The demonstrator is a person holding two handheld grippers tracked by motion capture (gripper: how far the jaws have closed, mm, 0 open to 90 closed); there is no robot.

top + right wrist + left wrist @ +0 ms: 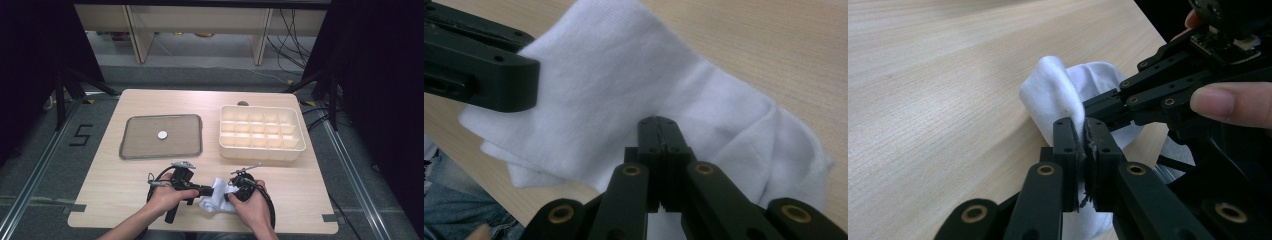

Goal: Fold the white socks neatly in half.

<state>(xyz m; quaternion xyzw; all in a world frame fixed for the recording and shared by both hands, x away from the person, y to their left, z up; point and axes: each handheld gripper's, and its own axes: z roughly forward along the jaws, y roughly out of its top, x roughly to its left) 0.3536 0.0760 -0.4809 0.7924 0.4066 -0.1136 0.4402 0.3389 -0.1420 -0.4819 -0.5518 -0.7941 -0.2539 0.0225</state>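
Both hands met at the near table [125, 200] edge; the left gripper [1083, 131] and right gripper [659, 125] each pinched the white cloth [624, 85].

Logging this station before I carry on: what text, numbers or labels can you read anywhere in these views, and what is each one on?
"5": black tape mark on the grey floor left of the table.
No print shows on the white cloth, the tray, the compartment box or either gripper.
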